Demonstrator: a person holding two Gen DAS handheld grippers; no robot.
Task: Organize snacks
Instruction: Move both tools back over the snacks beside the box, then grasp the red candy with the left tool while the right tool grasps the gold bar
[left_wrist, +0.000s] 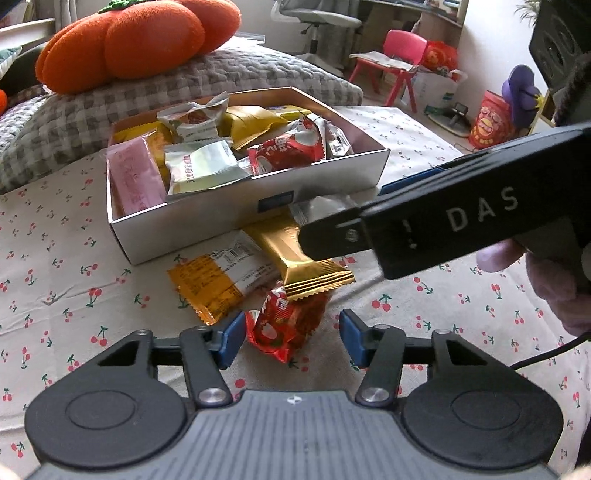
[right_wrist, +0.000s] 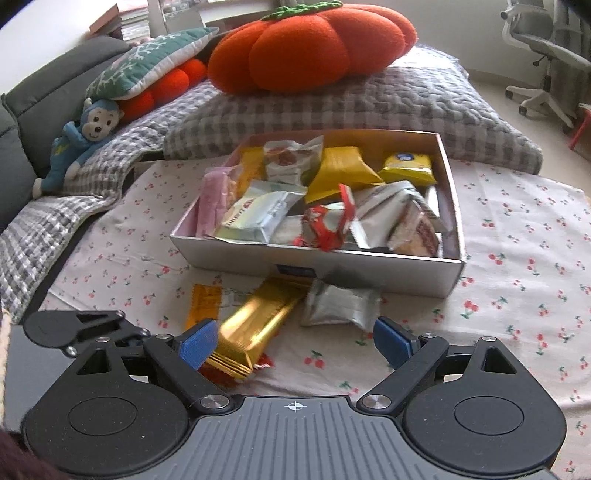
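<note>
The red snack (left_wrist: 286, 325) lies on the bed between the half-open jaws of the left hand-held gripper (left_wrist: 291, 338), not yet pinched; the right hand-held gripper (right_wrist: 295, 341), wide and empty, faces the gold bar (right_wrist: 255, 325).

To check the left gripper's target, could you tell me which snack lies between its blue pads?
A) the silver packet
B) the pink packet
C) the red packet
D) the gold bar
C: in the left wrist view the red packet lies between the blue pads of the left gripper, with a gap on the right side; the gold bar lies farther off, toward the box.
</note>
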